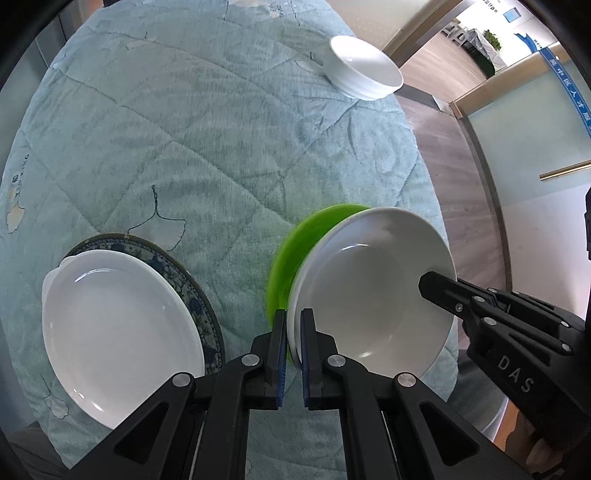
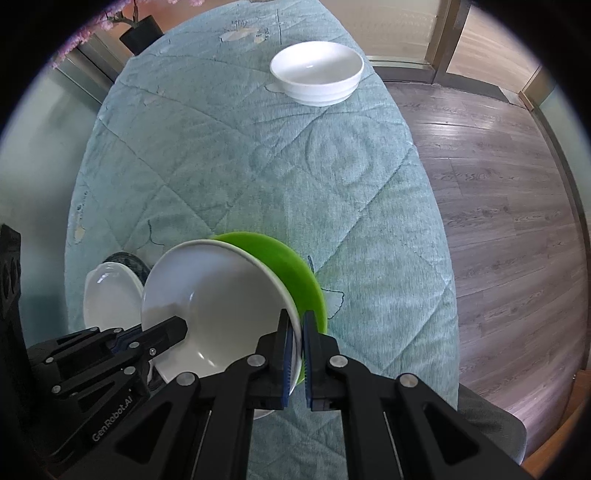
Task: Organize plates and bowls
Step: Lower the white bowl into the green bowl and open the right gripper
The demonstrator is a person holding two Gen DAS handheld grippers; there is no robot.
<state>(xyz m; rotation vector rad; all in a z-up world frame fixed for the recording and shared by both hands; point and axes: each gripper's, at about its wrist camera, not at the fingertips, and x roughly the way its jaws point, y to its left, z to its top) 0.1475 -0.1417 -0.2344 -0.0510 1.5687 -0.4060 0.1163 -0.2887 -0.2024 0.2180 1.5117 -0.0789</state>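
Note:
A white deep plate [image 1: 373,291] sits on a green plate [image 1: 295,258]; both are held above the quilted table. My left gripper [image 1: 293,350] is shut on their near rims at one side. My right gripper [image 2: 299,354] is shut on the rims at the opposite side, and it also shows in the left wrist view [image 1: 443,291]. The pair shows in the right wrist view as the white plate [image 2: 221,302] over the green plate [image 2: 295,273]. A white oval dish [image 1: 118,328] rests on a blue patterned plate [image 1: 184,277] at the left. A white bowl [image 1: 365,70] stands far away.
The table wears a pale teal quilted cloth [image 1: 207,147]. Its right edge drops to a wooden floor [image 2: 498,221]. The white bowl [image 2: 317,72] stands near the far right edge. A dark plant pot [image 2: 142,33] stands beyond the far left edge.

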